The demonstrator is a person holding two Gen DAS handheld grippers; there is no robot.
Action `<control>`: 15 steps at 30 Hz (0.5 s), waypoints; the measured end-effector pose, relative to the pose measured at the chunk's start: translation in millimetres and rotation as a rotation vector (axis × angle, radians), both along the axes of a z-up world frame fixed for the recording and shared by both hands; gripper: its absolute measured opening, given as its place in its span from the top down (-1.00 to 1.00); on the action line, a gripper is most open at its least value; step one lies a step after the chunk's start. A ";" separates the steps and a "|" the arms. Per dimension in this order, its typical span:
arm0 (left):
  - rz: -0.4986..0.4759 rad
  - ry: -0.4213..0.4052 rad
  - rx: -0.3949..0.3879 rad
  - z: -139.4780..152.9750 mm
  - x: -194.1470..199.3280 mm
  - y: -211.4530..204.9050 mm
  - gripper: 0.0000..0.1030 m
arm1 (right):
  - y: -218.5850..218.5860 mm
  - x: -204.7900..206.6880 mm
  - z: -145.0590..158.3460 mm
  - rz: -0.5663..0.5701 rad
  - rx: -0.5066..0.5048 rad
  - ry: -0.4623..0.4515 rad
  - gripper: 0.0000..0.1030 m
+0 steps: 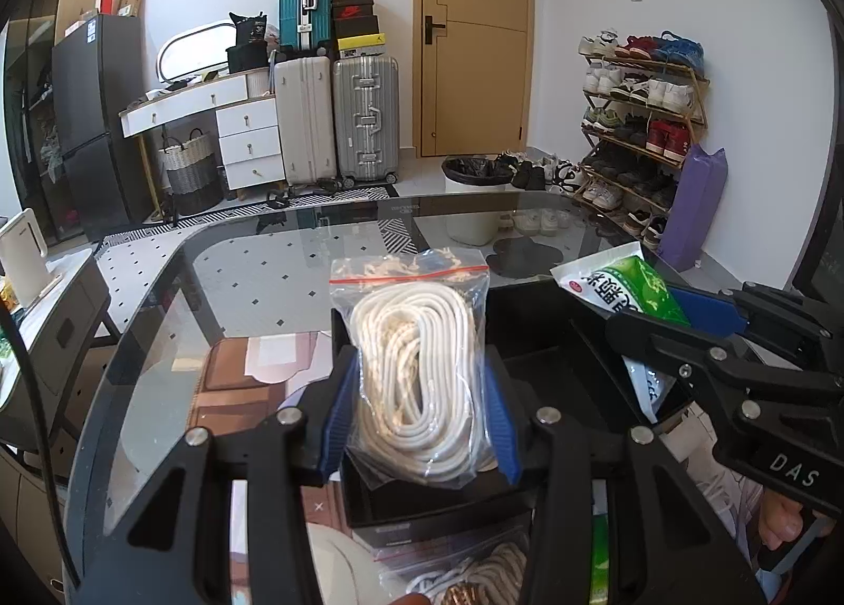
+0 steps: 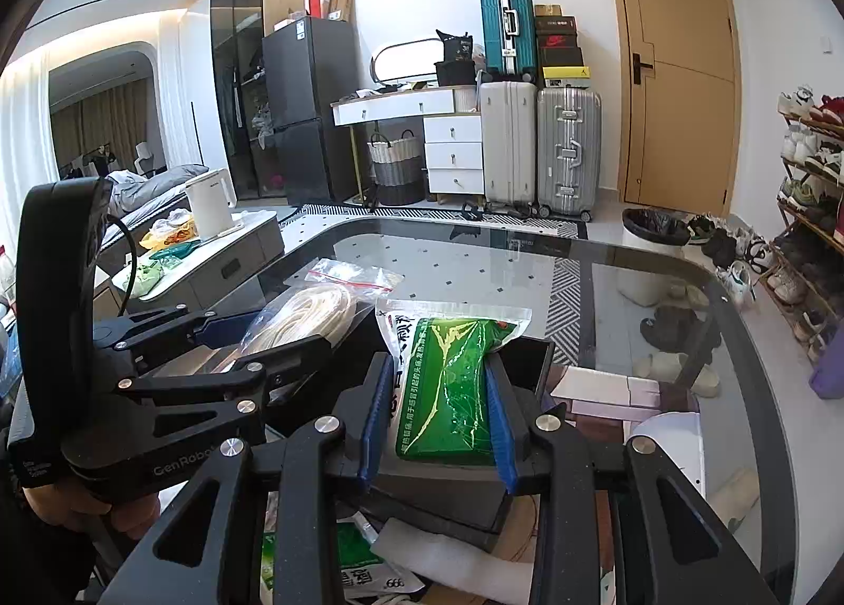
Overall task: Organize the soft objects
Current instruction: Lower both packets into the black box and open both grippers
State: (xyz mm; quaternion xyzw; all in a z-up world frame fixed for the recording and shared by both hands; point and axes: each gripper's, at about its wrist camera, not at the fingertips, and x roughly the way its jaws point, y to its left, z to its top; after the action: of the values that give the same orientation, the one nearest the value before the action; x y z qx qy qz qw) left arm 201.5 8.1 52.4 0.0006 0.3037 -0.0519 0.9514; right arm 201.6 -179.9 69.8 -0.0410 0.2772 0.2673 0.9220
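The left tool (image 1: 422,415) is closed on a clear zip bag of coiled white cord (image 1: 419,367), its blue pads (image 1: 340,415) pressing the bag's two sides. The bag stands upright above a black box (image 1: 533,320) on the glass tabletop (image 1: 253,262).

The right tool (image 2: 438,420) is clamped on a green-and-white sachet (image 2: 453,383), pads (image 2: 498,425) against both long edges. In the left wrist view, the sachet (image 1: 622,288) sits at 3 o'clock of the cord bag, apart from it.

In the right wrist view, the cord bag (image 2: 311,309) lies at 10 o'clock of the sachet. More packets (image 2: 358,563) lie under the tools at 6 o'clock.
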 end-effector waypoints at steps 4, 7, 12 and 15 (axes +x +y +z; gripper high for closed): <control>0.003 0.008 -0.006 -2.5 5.8 1.7 0.15 | 3.5 8.5 -5.0 0.002 -0.002 0.014 0.37; -0.001 0.017 -0.002 -5.6 9.1 0.9 0.15 | 7.5 12.5 -9.7 0.010 -0.012 0.023 0.37; -0.010 0.028 0.008 -12.1 10.9 -0.1 0.14 | 9.3 17.0 -15.2 0.017 -0.027 0.029 0.37; -0.015 0.032 0.011 -14.8 12.4 -1.6 0.14 | 10.1 18.1 -18.3 0.019 -0.030 0.033 0.37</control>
State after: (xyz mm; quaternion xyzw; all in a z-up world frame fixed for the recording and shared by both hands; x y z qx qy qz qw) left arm 213.8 6.5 37.6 0.0073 0.3192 -0.0575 0.9459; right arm 219.7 -169.8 51.6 -0.0530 0.2958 0.2726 0.9140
